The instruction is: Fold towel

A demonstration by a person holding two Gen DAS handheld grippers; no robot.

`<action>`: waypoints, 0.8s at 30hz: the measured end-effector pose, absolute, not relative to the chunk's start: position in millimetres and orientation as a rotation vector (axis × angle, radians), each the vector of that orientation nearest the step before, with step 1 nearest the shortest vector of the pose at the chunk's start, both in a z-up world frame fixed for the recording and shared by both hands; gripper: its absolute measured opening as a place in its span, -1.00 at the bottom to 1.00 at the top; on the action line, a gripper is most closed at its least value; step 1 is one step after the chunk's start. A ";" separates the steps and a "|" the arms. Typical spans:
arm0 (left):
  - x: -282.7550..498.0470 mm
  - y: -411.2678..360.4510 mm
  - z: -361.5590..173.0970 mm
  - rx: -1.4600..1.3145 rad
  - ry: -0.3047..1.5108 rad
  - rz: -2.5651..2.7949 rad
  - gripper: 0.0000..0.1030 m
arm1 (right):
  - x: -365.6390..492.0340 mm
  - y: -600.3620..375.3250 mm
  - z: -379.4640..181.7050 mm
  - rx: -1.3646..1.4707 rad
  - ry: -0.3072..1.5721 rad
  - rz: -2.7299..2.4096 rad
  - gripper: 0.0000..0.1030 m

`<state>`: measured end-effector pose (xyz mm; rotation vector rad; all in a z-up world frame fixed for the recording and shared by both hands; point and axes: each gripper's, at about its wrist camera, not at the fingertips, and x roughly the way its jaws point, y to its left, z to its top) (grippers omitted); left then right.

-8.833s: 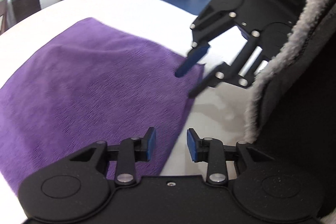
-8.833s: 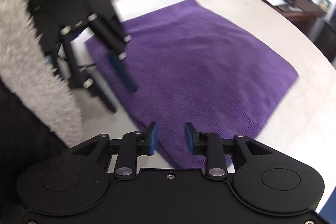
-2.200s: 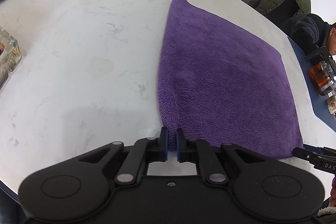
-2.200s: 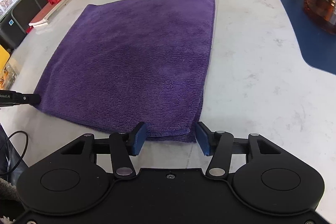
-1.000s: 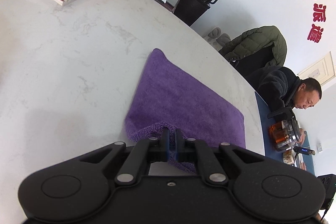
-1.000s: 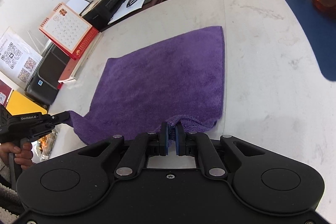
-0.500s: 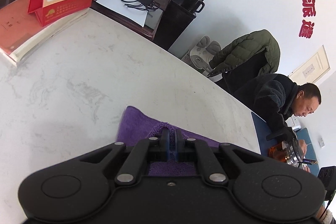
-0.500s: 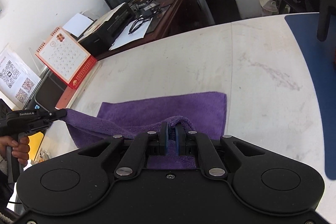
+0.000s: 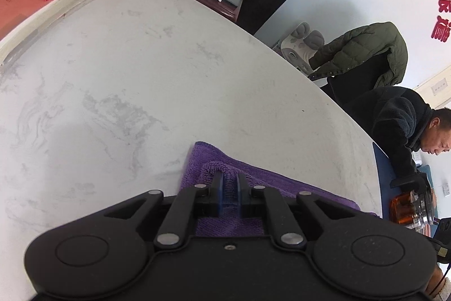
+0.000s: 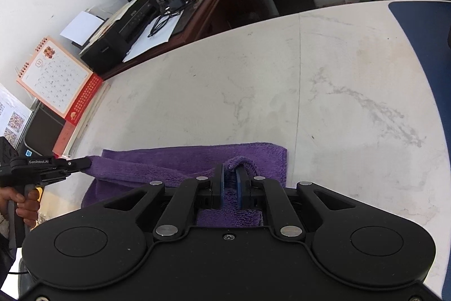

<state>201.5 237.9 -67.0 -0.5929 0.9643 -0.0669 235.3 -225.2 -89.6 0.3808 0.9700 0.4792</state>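
The table (image 10: pixel 253 92), a pale marbled slab, carries the work; a red desk calendar (image 10: pixel 56 81) stands at its far left edge and a blue mat (image 10: pixel 422 19) covers its far right corner, both well apart from the cloth. The towel (image 10: pixel 174 157), a purple terry cloth, lies on the near part of the table with its far edge flat on the surface and a second layer raised above it. The left gripper (image 9: pixel 229 182) is clamped on one corner of that raised layer, its blue pads pressed together with a pinch of pile between them. The right gripper (image 10: pixel 229 179) is closed in the same manner on the opposite corner, and the cloth humps up over its fingertips. From the right wrist view, the lifted edge runs taut between the two tools, so the near half appears to be carried over the far half, with the fold partly laid. Handling judgement: the towel is light, soft and limp, it will sag wherever it is unsupported, and the pile gives good friction against the pads. Hold at the corners, as shown, and keep the span between them tensioned to avoid wrinkles. Uneven lowering would likely misalign the edges.
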 end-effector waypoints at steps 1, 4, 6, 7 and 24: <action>202.2 241.1 -66.2 -0.593 0.961 -0.056 -0.86 | 237.5 -225.8 -91.4 0.389 0.971 0.477 -0.84; 203.3 250.9 -65.4 -0.589 0.955 -0.031 -0.86 | 241.6 -227.8 -95.2 0.402 0.972 0.462 -0.75; 202.7 255.5 -65.3 -0.581 0.955 -0.013 -0.86 | 244.6 -230.1 -96.2 0.413 0.966 0.449 -0.62; 202.0 257.4 -65.2 -0.576 0.954 -0.006 -0.86 | 246.1 -231.3 -96.4 0.420 0.962 0.441 -0.51; 201.5 219.3 -59.8 -0.270 0.940 -0.092 -0.58 | 227.9 -229.4 -80.0 0.361 0.883 0.435 -0.04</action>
